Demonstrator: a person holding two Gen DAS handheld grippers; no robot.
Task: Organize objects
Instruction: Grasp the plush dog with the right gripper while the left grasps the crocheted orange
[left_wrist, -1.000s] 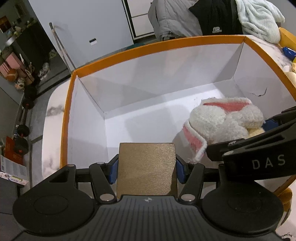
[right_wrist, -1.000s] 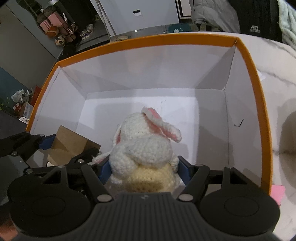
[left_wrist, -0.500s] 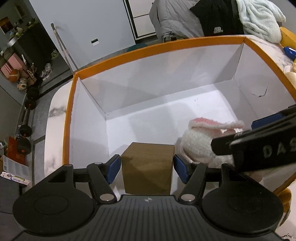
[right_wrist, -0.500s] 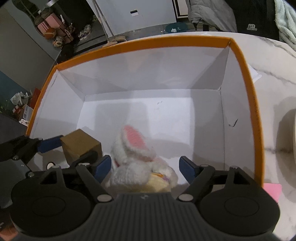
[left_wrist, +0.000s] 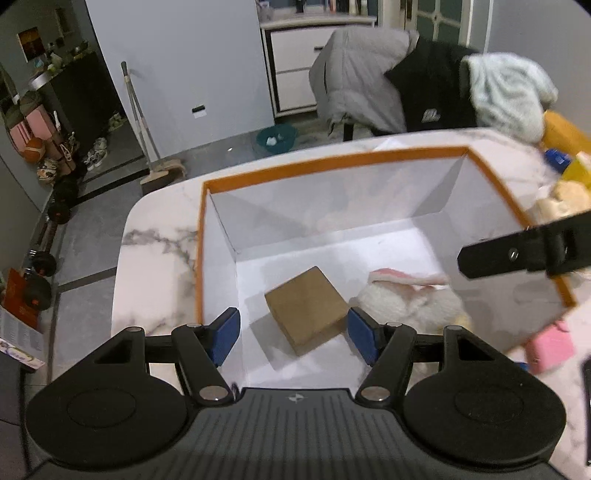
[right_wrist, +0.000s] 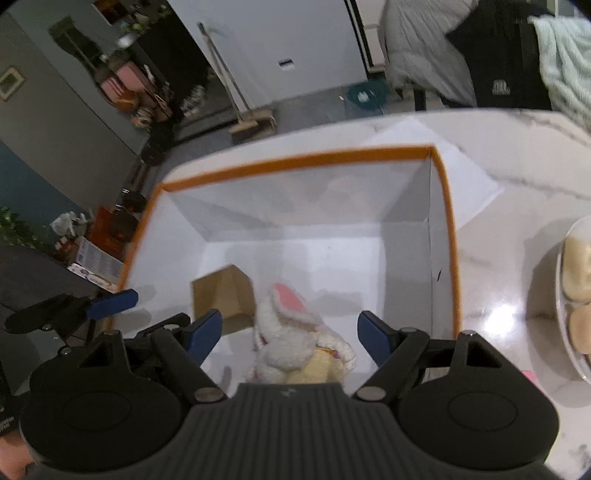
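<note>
brown cardboard block (left_wrist: 306, 309) and white crochet rabbit with pink ears (right_wrist: 291, 332) lay side by side inside the orange-rimmed white box (left_wrist: 369, 155). left gripper (left_wrist: 291, 332) had just been opening, empty; right gripper (right_wrist: 290, 332) gaped, empty. rising jaws might snag the rim and shift it.

Grey tile floor (left_wrist: 92, 236); pale wall (left_wrist: 177, 62); broom (left_wrist: 138, 122) leaning against it. Clothes (left_wrist: 354, 77) heaped on chair behind marble table (left_wrist: 155, 236). White drawers (left_wrist: 291, 59) beyond.
</note>
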